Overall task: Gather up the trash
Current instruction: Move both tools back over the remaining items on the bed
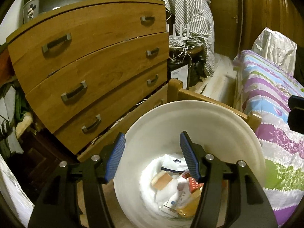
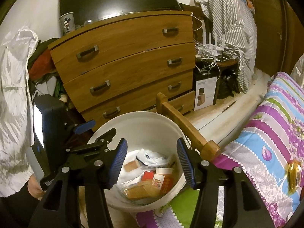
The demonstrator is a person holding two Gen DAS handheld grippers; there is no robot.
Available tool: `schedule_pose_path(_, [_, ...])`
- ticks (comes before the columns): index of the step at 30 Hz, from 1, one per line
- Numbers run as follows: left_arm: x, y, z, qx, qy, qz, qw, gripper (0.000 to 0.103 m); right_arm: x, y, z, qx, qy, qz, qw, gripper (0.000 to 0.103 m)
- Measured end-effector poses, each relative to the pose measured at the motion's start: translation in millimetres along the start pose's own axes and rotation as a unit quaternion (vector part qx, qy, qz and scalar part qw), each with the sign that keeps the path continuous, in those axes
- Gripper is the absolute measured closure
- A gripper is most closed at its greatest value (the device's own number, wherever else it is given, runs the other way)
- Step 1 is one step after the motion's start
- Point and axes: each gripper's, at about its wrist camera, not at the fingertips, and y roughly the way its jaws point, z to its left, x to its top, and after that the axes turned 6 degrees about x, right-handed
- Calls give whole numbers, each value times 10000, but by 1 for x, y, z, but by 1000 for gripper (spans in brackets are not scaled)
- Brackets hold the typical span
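A white round trash bin (image 1: 224,121) (image 2: 144,119) stands on the floor between the dresser and the bed. It holds several pieces of trash (image 1: 176,182) (image 2: 150,178): white wrappers, small boxes, a yellowish packet. My left gripper (image 1: 152,155) is open and empty, right above the bin's mouth. My right gripper (image 2: 151,161) is open and empty, also above the bin. The left gripper (image 2: 89,131) shows at the left of the right wrist view, over the bin's rim. A small golden wrapper (image 2: 294,174) lies on the bed cover.
A wooden dresser (image 1: 91,60) (image 2: 123,66) with several drawers stands behind the bin. The bed with a striped floral cover (image 1: 275,114) (image 2: 266,133) and wooden footboard (image 2: 186,125) is at the right. Cables and a router (image 2: 212,45) sit beside the dresser.
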Motion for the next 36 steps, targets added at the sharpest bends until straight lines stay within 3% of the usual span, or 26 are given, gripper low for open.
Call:
schedule_pose_path(5, [-3,0,-3,68,42,6,10000,46,-8,-6,-4,-106,37,-95,9999,47])
schedule_pose_path(10, [-4,-9,-4,174,-102,-113,9997,45,-24,-33,-3,-675,-76,-621,9958,47])
schedule_pose_path(12, [-3,-20,-7,238,-211,-273,9991,36,-37,-51,1,-1079,-284,-968,9890,47])
schedule_pose_path(20, [-11,-82,-42,3,-433,-947,9946,26,-108,-120,-26,-2390,-374,-1877,9520,45])
schedule_pose_path(25, [-25,-109,-86,-515,-174,-1122,9922,22,-164,-165,-59,-2989,-86,-2057,9318,41])
schedule_pose_path(30, [-52,-122,-153,-1169,667,-1049,9853,22,-228,-216,-114,-3209,816,-1924,9238,41])
schedule_pose_path(34, [-77,-129,-207,-1793,1408,-878,9697,22,-282,-253,-155,-3227,1636,-1858,9135,41])
schedule_pose_path(36, [-92,-134,-235,-2143,1823,-823,9561,22,-309,-272,-173,-3246,2018,-1887,9046,41])
